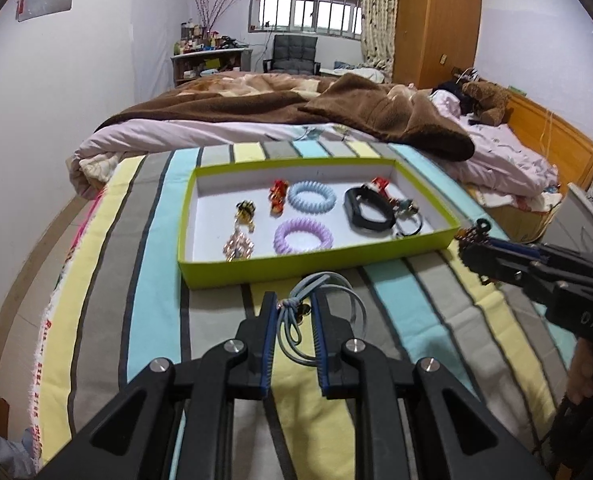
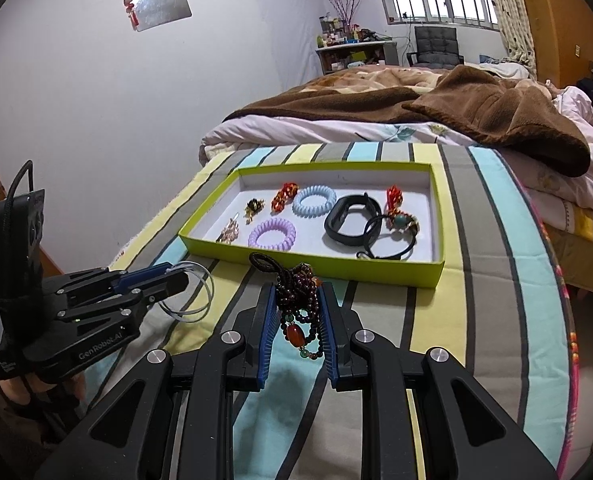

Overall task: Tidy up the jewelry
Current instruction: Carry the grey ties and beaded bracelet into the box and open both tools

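Observation:
A green-walled tray (image 1: 316, 259) (image 2: 316, 267) lies on the striped cloth. It holds a blue coil tie (image 1: 311, 200), a purple coil tie (image 1: 303, 237), a black band (image 1: 370, 210) and several small red and gold pieces. My left gripper (image 1: 294, 298) (image 2: 178, 278) is shut on a grey-blue cord (image 1: 292, 322) just in front of the tray; the cord's loops (image 2: 194, 292) hang off the cloth. My right gripper (image 2: 296, 290) (image 1: 470, 248) is shut on a dark beaded bracelet (image 2: 300, 312) with an orange stone, near the tray's front wall.
The striped cloth (image 1: 396, 292) covers the end of a bed. Behind the tray lie a brown blanket (image 1: 376, 112) and pink bedding with a teddy bear (image 1: 488, 100). A wardrobe (image 1: 436, 20), a chair (image 1: 294, 54) and a cluttered shelf stand at the back.

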The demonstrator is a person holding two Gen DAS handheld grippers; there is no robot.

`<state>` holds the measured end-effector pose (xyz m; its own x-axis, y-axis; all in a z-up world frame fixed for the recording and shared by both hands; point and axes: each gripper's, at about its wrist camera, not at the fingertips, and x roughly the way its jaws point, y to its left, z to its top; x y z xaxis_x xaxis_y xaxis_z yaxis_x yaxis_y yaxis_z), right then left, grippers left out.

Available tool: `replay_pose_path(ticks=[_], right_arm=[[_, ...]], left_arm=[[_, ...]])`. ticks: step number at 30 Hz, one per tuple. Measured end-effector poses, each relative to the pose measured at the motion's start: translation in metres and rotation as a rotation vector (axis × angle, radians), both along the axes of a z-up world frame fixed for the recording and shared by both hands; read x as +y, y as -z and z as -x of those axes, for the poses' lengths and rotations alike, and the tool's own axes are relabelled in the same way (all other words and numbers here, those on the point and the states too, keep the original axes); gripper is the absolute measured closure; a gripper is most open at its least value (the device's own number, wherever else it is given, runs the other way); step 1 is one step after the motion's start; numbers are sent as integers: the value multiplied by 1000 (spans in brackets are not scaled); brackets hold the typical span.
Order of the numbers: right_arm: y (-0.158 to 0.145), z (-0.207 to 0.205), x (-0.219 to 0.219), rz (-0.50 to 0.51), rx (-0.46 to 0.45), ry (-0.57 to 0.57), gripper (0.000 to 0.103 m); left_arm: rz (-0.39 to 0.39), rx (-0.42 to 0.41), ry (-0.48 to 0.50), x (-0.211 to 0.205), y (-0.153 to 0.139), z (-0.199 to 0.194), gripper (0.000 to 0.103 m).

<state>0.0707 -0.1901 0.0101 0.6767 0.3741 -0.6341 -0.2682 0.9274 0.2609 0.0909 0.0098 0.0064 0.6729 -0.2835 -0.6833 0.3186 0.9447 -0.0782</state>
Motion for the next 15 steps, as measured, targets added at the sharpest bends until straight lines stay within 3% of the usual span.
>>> replay_pose_path(ticks=[15], right_arm=[[-10, -32, -2, -6, 0, 5, 81]], left_arm=[[63, -8, 1, 7, -26, -54, 85]])
